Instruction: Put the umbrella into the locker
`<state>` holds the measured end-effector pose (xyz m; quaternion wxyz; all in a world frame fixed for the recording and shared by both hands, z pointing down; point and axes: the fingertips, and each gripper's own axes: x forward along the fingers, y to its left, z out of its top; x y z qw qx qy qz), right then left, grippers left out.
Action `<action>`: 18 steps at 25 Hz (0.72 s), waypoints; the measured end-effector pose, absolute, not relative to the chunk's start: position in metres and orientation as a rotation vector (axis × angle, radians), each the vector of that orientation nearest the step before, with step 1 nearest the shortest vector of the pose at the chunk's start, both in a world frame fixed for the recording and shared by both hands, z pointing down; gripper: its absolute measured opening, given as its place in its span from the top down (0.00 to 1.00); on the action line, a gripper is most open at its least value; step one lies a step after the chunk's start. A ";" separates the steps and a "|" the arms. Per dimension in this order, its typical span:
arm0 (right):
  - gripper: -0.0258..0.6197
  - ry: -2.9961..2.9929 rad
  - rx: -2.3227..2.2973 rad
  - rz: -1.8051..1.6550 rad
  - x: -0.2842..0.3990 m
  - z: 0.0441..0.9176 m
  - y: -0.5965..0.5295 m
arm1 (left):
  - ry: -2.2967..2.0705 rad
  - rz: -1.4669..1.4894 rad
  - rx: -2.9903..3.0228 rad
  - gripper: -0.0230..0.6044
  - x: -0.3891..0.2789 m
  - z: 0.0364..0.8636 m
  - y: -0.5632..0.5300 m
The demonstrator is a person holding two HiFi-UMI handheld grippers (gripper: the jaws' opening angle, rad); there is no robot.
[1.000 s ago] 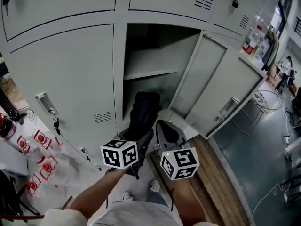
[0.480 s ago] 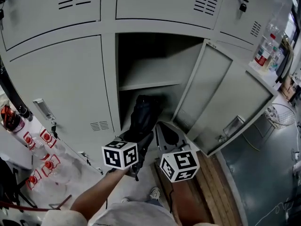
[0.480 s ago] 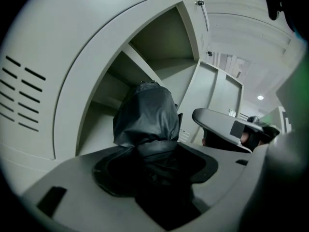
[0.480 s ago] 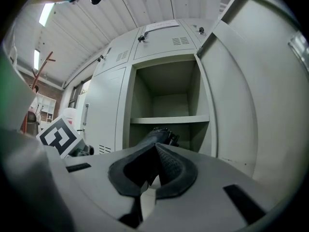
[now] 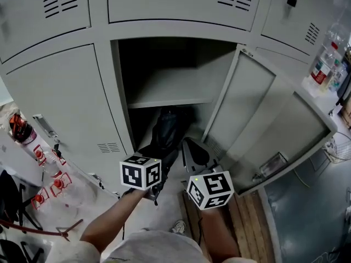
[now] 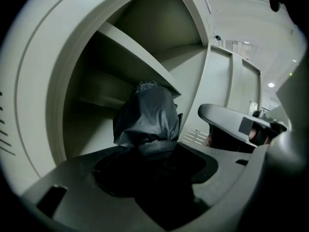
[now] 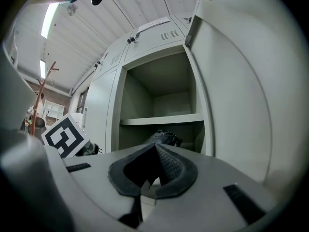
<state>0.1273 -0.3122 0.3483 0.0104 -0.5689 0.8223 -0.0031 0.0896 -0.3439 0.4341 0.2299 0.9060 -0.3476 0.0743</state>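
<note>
From where I stand, the left gripper (image 5: pixel 158 159) is clamped on the near end of the folded black umbrella (image 5: pixel 167 127). The far end of the umbrella pokes into the open locker (image 5: pixel 122 97), in the lower compartment just under the shelf (image 5: pixel 170 95). The right gripper (image 5: pixel 193 153) hangs just beside it at the locker's mouth, its fingers (image 7: pixel 171 170) pressed together on nothing.

The step in hand looks like sliding the umbrella the rest of the way in. To do it well, I'd keep the left grip tight and angle the far end down, clear of the shelf edge. Then push along the umbrella's own length until the whole bundle is past the frame, and only then let go. It should be laid or leaned so it can't tip back out. The right gripper is best kept aside, off the swung-open door (image 5: pixel 241 103), so nothing knocks that door inward.

Count: 1 umbrella, 2 grippers, 1 locker open with 1 shelf splitting it into 2 compartments, and 1 door standing wide to the right.
</note>
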 end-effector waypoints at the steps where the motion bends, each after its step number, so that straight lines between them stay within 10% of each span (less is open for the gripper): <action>1: 0.96 2.568 -1.765 -0.012 0.129 0.349 -0.314 | -0.963 0.216 2.494 0.54 0.092 0.435 -0.347; 18: 0.96 2.649 -1.674 -0.053 0.146 0.363 -0.345 | -1.056 0.435 2.542 0.54 0.123 0.435 -0.399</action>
